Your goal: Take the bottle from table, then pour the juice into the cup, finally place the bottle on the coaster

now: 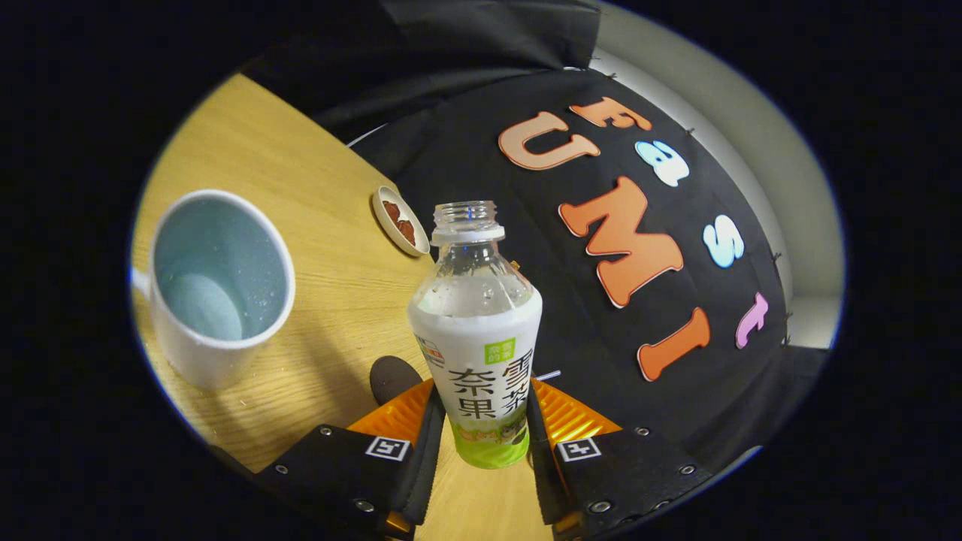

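Observation:
My gripper (481, 421) is shut on an uncapped plastic bottle (476, 330) with a white and green label; both fingers press on its lower body. The bottle points up between the fingers, its open mouth (467, 213) toward the booth wall. The whole scene is rolled, so the wooden table (301, 188) slopes. A white cup (214, 289) with a pale blue inside stands beside the left finger, open side toward me; I cannot tell how much liquid it holds. A small dark round coaster (392, 378) lies on the table just ahead of the left finger, partly hidden by it.
A small white dish (400, 221) with brown pieces sits on the table beyond the cup, near the bottle's neck. The black cloth wall rises behind the table's far edge.

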